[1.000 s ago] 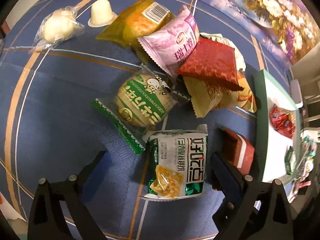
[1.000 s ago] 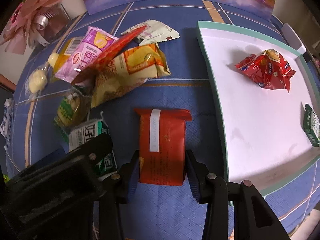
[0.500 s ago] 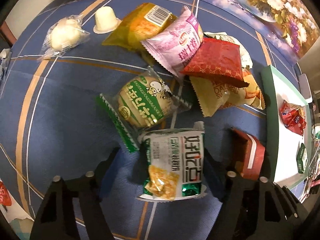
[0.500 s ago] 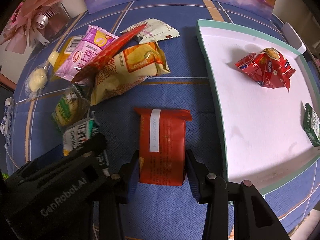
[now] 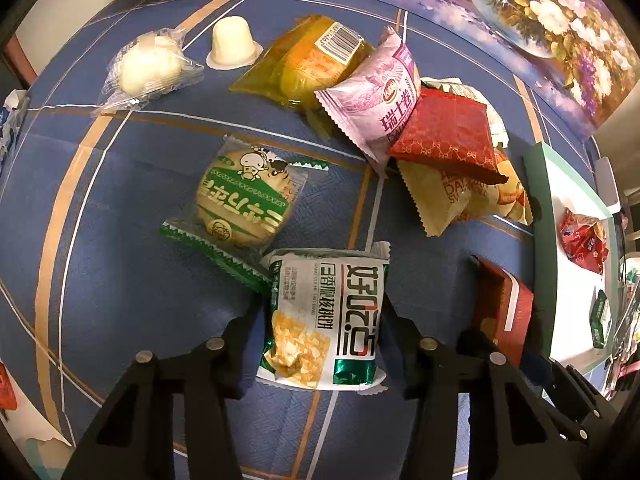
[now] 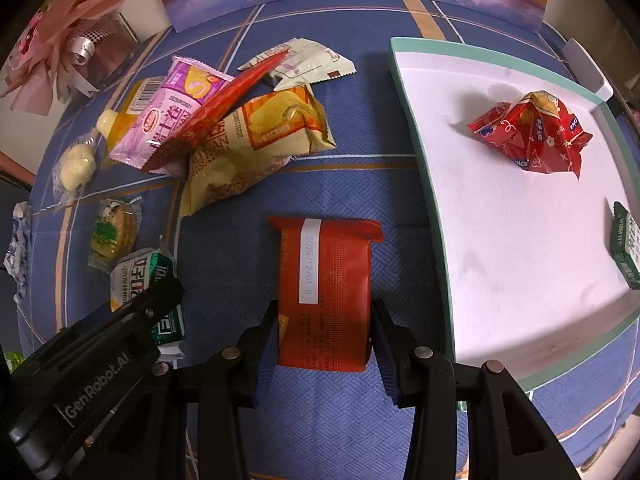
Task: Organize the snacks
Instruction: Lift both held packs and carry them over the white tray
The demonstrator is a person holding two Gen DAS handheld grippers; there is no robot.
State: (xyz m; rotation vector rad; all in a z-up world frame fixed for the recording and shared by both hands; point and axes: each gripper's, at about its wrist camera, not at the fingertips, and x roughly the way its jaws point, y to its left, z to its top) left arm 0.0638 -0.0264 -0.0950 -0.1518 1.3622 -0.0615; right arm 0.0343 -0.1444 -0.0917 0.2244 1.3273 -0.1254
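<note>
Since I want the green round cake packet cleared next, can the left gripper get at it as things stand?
Probably not right away: the left gripper is closing around the white-and-green packet. The green round cake packet lies just beyond, nothing on top, only its lower edge tucked under that packet.

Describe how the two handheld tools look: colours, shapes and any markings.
Both tools, left and right, are black, with two angular fingers joined by silver rivets. The right tool's pads look blue. White lettering "GenRobot.AI" marks the left tool's body in the right view.
</note>
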